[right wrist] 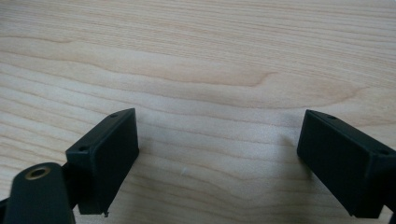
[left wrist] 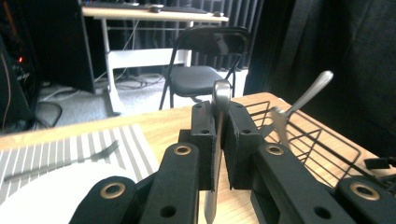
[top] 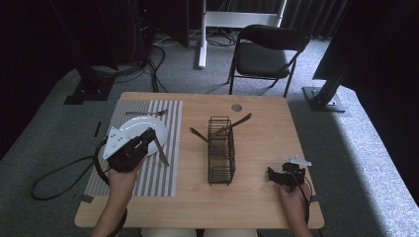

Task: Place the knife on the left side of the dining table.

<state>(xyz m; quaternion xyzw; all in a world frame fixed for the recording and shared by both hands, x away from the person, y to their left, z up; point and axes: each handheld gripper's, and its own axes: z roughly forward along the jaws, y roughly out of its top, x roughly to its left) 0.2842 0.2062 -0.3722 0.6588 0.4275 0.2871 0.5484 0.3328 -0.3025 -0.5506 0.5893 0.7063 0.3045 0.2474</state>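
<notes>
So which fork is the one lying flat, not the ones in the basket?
Find the striped placemat on the table's left. Just beyond the white plate lies the fork, flat on the stripes. The other cutlery stands in the wire basket or sits in the left gripper.

The high view is dim overall, with dark curtains at the edges swallowing detail. Daylight falls from the right onto the grey carpet floor and the pale wooden tabletop, which carries soft shadows. In the left gripper view, the near black fingers are blurred. The right gripper view is evenly lit, with wood grain sharp.
</notes>
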